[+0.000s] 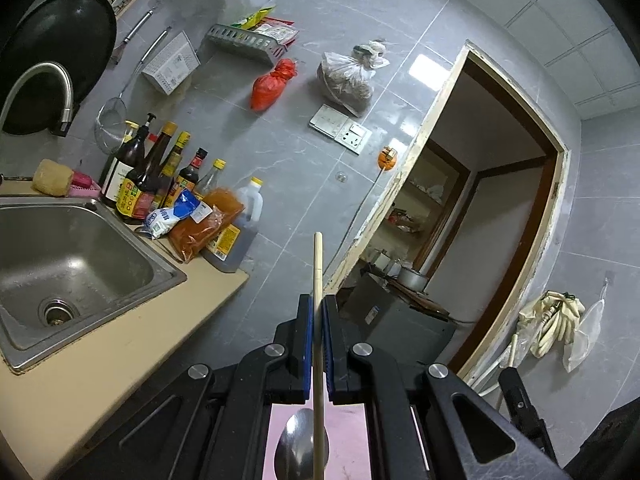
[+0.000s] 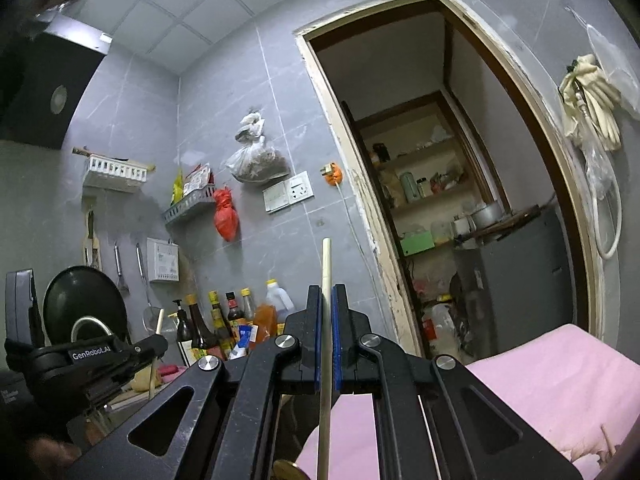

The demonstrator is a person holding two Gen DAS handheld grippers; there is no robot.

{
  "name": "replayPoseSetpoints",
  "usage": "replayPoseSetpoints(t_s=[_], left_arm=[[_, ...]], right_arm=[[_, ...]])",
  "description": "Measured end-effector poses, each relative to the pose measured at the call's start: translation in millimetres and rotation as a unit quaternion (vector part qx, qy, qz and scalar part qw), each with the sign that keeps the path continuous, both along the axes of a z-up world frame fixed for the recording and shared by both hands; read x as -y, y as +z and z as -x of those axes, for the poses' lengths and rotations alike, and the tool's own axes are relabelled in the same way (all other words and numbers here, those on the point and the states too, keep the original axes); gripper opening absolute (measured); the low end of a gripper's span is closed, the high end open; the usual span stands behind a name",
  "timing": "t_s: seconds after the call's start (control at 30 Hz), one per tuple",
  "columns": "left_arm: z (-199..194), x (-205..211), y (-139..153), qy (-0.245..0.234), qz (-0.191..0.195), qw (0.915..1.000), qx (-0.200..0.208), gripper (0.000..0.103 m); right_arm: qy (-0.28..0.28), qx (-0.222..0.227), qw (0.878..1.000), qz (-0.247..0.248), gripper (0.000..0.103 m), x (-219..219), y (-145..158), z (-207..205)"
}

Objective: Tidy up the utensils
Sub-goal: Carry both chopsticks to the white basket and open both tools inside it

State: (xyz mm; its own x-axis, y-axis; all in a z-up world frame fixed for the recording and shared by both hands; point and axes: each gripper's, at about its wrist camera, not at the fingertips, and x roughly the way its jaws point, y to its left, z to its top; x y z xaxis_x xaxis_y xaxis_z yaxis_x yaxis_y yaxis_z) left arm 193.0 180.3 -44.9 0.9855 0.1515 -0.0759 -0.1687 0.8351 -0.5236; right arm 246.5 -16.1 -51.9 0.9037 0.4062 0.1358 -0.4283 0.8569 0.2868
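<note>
Left claw (image 1: 318,312) clamping chopstick (image 1: 318,264), spoon (image 1: 298,450) partly hidden below

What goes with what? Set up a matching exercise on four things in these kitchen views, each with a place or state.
Things:
1. chopstick
2. red bag
3. metal spoon
4. sauce bottles

Places or states:
A. hanging on the tiled wall
B. lying on the pink cloth
C. standing beside the sink
D. clamped in the left gripper

Pairs: 1-D, 2-A, 3-B, 4-C
</note>
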Motion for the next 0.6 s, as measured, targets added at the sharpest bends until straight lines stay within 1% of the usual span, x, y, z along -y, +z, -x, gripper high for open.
replayPoseSetpoints(t_s=[0.13, 0.23, 0.4, 0.47, 0.6], left_arm=[[6.1, 8.1, 1.7, 0.012, -0.037, 0.9991, 0.014, 0.005], [8.3, 12.3, 1.7, 0.013, -0.051, 0.9984, 0.018, 0.005], [10.7, 18.4, 1.0, 0.020, -0.060, 0.9977, 0.021, 0.005], [11.5, 22.7, 1.5, 0.026, -0.070, 0.9970, 0.020, 0.005], [14.0, 29.4, 0.4, 0.027, -0.081, 0.9962, 0.020, 0.005]], right_arm=[[0.003, -0.005, 1.000, -0.004, 0.004, 3.0, -3.0, -1.0], [0.002, -0.001, 1.000, -0.006, 0.004, 2.0, -2.6, -1.9], [0.011, -0.009, 1.000, -0.014, 0.004, 2.9, -5.0, -5.9], [0.014, -0.009, 1.000, -0.017, 0.004, 4.1, -6.5, -6.5], [0.019, -0.018, 1.000, -0.012, 0.004, 4.9, -10.5, -8.8]])
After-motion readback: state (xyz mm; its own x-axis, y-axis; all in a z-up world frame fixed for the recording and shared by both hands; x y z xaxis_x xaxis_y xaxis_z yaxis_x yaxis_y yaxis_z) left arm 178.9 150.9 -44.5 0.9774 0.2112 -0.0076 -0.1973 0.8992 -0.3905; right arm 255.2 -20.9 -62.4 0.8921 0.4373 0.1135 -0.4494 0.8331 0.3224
